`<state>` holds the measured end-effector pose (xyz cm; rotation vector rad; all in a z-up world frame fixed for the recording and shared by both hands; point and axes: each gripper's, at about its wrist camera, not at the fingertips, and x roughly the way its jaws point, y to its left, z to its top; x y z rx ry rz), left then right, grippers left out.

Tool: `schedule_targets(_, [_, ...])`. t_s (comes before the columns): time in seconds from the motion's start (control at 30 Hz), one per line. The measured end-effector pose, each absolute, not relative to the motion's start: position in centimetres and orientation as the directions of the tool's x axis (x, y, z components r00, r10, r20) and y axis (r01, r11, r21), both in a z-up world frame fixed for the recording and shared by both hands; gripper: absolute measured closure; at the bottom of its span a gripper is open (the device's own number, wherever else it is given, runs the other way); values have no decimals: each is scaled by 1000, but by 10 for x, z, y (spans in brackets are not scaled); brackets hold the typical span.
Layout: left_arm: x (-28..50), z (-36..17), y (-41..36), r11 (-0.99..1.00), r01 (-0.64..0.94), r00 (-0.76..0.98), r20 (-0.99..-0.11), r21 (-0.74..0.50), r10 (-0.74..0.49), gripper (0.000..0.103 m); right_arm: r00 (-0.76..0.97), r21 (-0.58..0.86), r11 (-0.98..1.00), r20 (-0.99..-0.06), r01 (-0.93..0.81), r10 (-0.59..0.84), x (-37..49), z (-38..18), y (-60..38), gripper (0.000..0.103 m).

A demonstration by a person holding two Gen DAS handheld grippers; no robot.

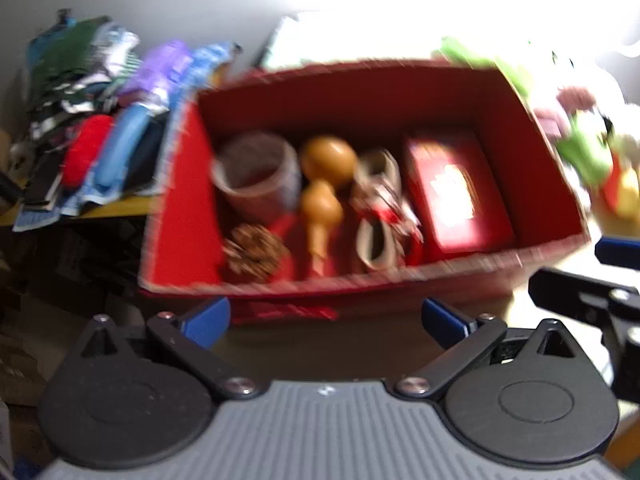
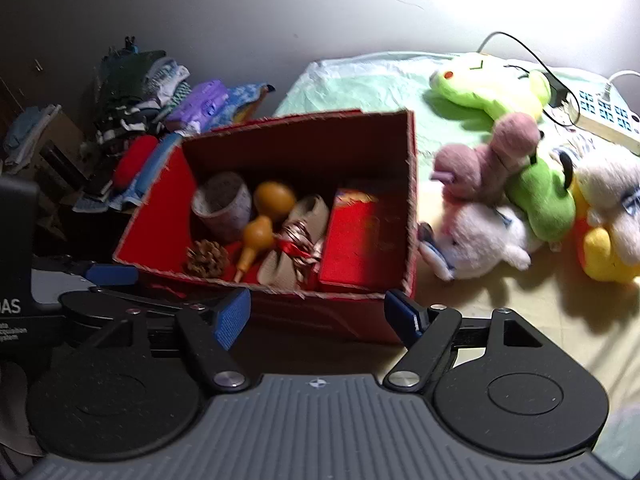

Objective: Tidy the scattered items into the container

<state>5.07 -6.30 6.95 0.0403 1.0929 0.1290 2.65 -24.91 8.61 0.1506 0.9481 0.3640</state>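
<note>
Closest up, the left tool (image 1: 326,318) is seen with its blue pads spread wide and nothing between them, and same story for the right tool (image 2: 318,312), parted and empty. Just past both sits the red box (image 2: 156,216) on the bed, roughly at 12 o'clock. Inside it, a paper cup (image 2: 224,206), a pine cone (image 2: 207,258), a gourd (image 2: 264,224), a ribbon-tied roll (image 2: 294,240) and a small red carton (image 2: 354,240) are lined up side by side. Off at 2 o'clock in the right wrist view, a heap of plush toys (image 2: 516,184) is left lying beside the box. A pile of clothes (image 2: 160,100) is stacked at 10 o'clock. Left view is pretty blurry.
</note>
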Motion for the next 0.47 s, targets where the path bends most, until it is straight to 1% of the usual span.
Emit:
schedule_targets(0.13, [61,83,-47,989,-122,497,-857,86,136,1,592,248,943,-735,-221,332,38,102,-231,26])
schedule_targets(0.3, [71,92,-37,989,-134,525,-841,67,128,1,627,237,961,-730,-143,273,45,98,-225,26])
schedule_targets(0.4, [72,89,-38,987,-146,560,-817,63,135,2,646,215,969,-724,-123,242,47,96,-222,26])
schedule_targets(0.47, [76,87,-39,986,-156,560,-817,63,141,2,651,204,971,-722,-127,237,48,96,-221,26])
